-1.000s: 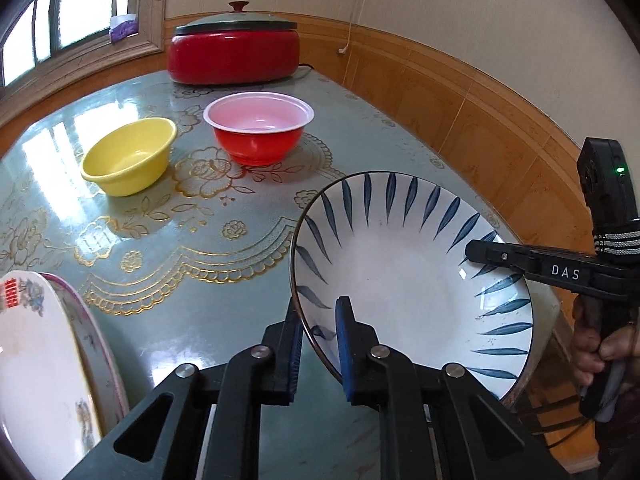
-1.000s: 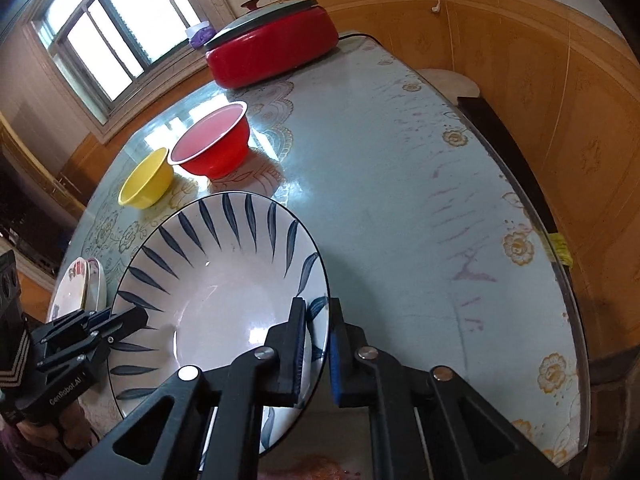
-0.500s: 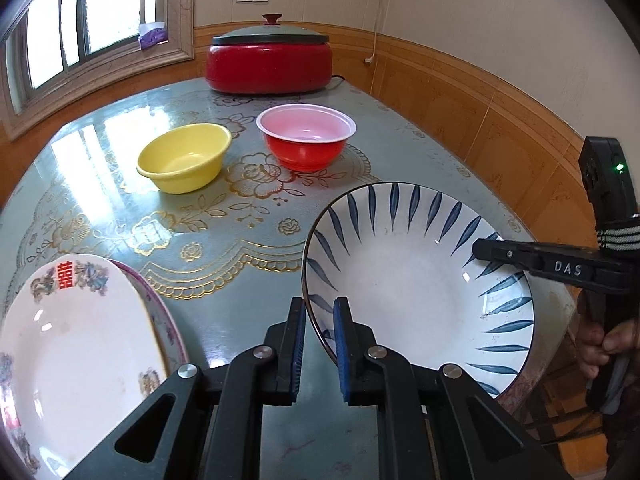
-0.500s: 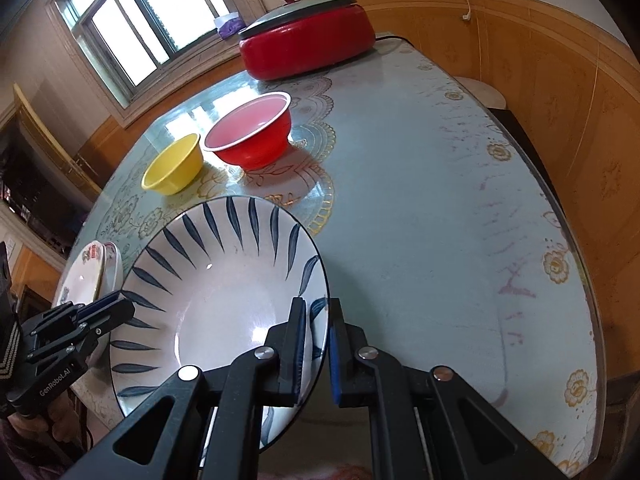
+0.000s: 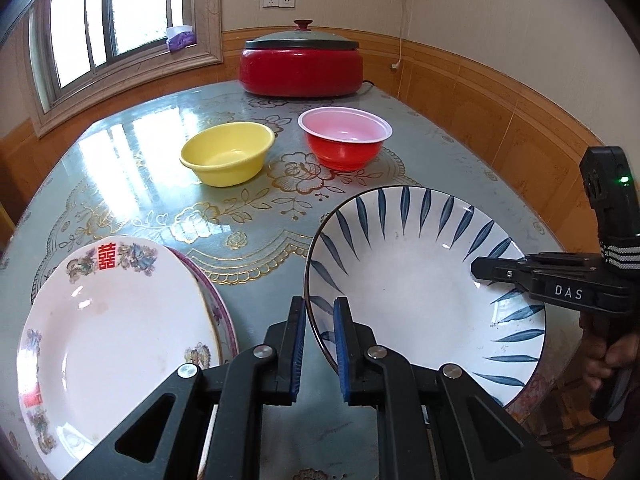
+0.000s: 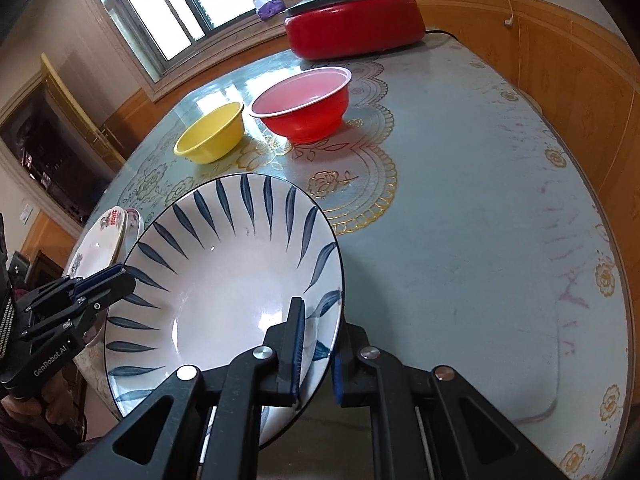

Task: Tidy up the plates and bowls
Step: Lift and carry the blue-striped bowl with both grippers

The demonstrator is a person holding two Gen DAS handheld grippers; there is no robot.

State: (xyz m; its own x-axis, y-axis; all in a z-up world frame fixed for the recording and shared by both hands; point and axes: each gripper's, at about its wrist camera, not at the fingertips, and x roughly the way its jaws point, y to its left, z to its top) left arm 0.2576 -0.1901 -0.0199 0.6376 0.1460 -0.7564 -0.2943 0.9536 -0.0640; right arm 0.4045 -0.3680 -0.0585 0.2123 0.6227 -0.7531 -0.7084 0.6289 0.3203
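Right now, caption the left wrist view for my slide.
Both tongs grip the blue-leaf bowl beside stacked plates.

A home dining room.
A table under a gold-flowered cover carries a red electric cooker, with wood wainscoting and a window behind.
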